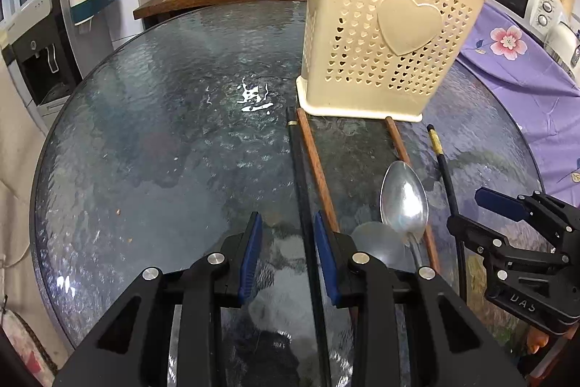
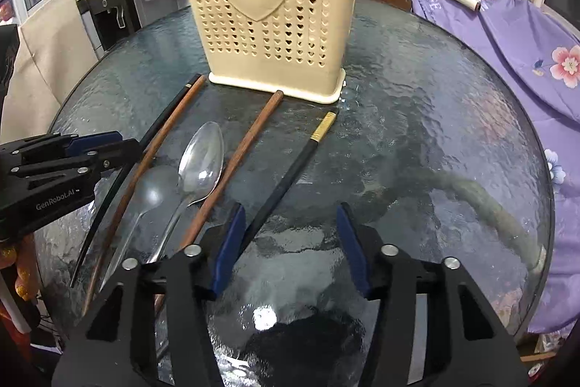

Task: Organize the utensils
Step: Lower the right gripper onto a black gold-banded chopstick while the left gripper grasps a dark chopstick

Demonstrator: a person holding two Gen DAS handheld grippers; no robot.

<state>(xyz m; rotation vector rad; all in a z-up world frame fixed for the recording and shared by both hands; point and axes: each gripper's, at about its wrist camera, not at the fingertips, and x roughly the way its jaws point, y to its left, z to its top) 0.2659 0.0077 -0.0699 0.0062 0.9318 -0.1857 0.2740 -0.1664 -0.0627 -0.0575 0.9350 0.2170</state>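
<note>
Black chopstick (image 1: 302, 191) (flat on glass counter (image 1: 145, 151), before cream holder (image 1: 380, 35)): left gripper (image 1: 288, 256) fingers straddle it, part-open; right gripper (image 2: 291, 247) likewise beside 1 gold-banded chopstick (image 2: 290, 176). Close squarely, lift level.

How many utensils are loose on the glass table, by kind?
Black chopsticks: 2
Brown wooden chopsticks: 2
Metal spoons: 1
Total: 5

Round glass table (image 2: 417, 118), textured and dark. Cream utensil holder (image 2: 270, 13) upright on it. In front of the holder: two brown chopsticks (image 2: 235, 162), two black chopsticks (image 2: 290, 176), a metal spoon (image 2: 201, 162).
</note>
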